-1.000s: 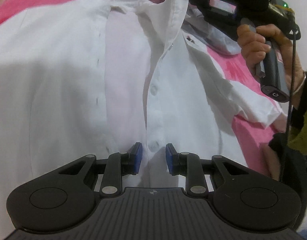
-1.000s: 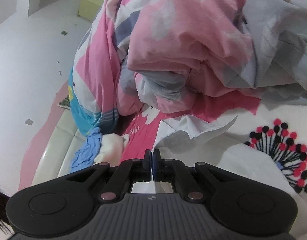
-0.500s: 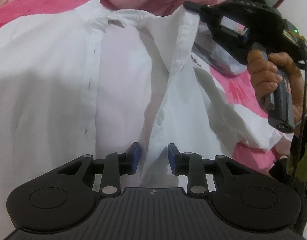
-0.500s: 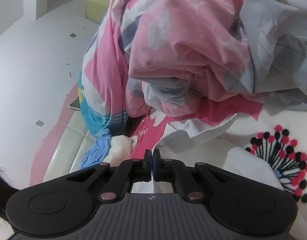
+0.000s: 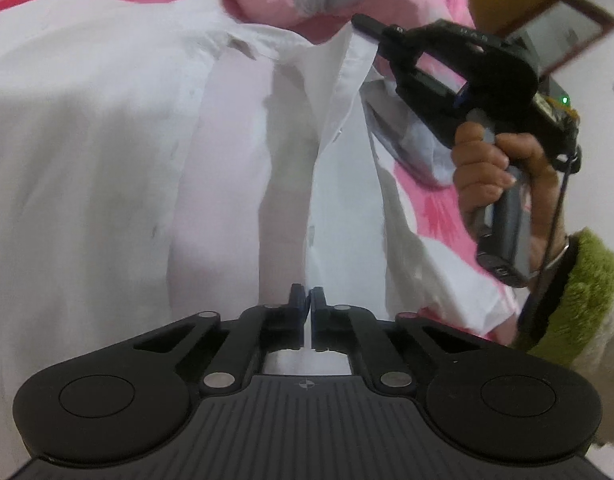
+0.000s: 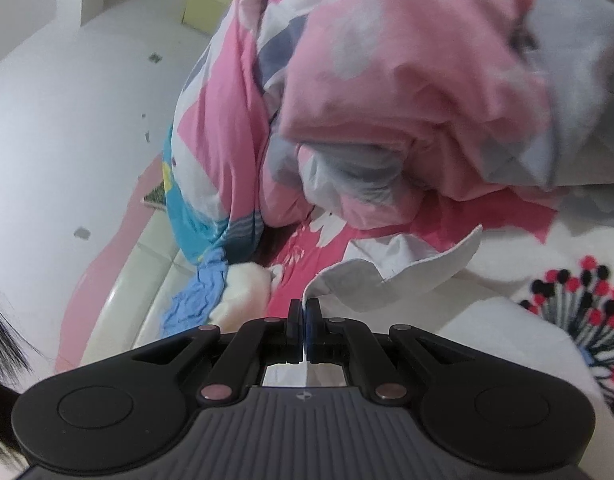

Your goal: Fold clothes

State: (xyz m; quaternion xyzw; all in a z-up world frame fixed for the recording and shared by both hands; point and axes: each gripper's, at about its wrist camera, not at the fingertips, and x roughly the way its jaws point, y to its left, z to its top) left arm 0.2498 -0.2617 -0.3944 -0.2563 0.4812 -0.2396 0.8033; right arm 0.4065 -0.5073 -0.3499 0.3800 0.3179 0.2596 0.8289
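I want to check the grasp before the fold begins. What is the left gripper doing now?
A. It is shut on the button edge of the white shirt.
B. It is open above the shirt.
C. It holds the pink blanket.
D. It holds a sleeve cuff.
A. In the left wrist view the left gripper has its fingers pressed together on the button placket of the white shirt, near its lower part.

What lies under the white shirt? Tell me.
A pink floral bedsheet shows beside the white shirt and beneath its edges. Whatever lies under the shirt's middle is covered.
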